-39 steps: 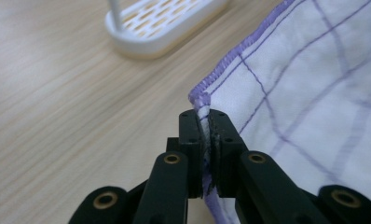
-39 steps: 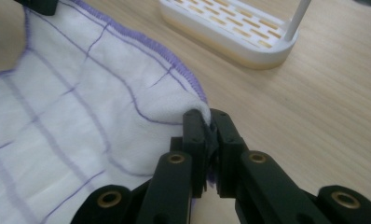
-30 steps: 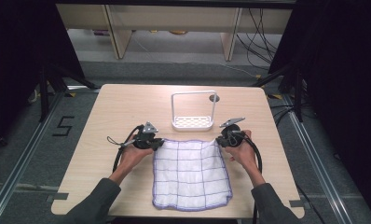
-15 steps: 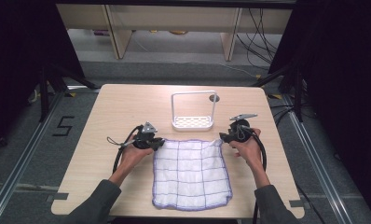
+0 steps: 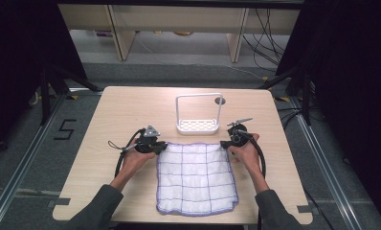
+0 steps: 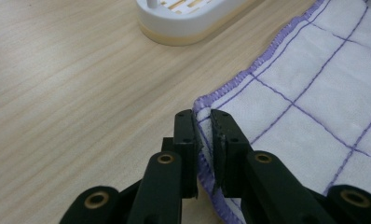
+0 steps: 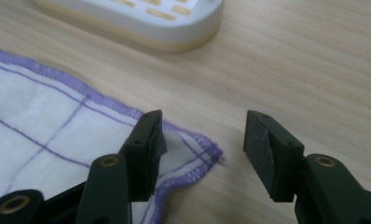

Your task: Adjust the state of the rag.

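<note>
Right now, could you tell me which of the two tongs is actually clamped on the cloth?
The left tongs: shut on the cloth at its far-left corner. The right tongs stand open beside the far-right corner.

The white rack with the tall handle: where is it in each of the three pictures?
High view: white rack at table centre, just beyond the cloth's far edge.
Left gripper view: its base at the top, left of centre.
Right gripper view: its base along the top, left of centre.
Shared landmark: the cloth's purple-stitched hem, running just below the rack.

A white slotted rack (image 5: 197, 125) with a tall hoop handle stands on the pale wooden counter (image 5: 131, 108), near its far edge.
</note>
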Motion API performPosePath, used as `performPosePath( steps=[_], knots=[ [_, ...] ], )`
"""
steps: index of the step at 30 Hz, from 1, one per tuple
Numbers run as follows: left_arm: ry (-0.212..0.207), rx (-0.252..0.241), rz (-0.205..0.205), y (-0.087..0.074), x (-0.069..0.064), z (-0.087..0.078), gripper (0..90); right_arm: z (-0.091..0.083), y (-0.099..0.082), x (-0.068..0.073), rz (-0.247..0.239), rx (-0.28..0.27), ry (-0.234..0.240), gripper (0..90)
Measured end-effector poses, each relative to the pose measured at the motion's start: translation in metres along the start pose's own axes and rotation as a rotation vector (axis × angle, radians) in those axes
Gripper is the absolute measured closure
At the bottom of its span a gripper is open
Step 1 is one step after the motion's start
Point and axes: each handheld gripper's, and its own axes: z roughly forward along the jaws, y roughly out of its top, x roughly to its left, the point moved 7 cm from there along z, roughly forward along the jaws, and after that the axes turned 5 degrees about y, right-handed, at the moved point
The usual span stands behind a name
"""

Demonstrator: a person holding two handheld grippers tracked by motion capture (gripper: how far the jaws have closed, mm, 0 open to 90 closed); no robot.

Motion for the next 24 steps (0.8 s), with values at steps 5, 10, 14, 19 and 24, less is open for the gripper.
performPosePath(
  steps=[5,10,14,19,24],
  knots=[
    [0.005,-0.002,-0.001,0.0004,0.0005,-0.0016,80.3,0.0044,-0.0036,0.0026,-0.028,0.017,-0.006,51.3],
    [-0.007,-0.007,-0.004,0.001,0.0,-0.0025,80.5,0.0048,-0.0029,0.0024,-0.033,0.008,0.016,57.2],
    [-0.01,-0.01,0.002,0.0015,0.0001,-0.0036,80.9,0.0065,-0.0016,0.0014,-0.054,-0.007,0.027,68.0],
    [-0.017,-0.024,-0.014,0.0033,0.0005,-0.0042,81.4,0.0045,-0.003,0.0083,-0.089,0.018,0.101,84.0],
    [-0.014,-0.04,-0.019,0.0045,0.0035,-0.0053,82.1,0.0038,-0.0028,0.0041,-0.11,-0.027,0.099,86.1]
  ],
)
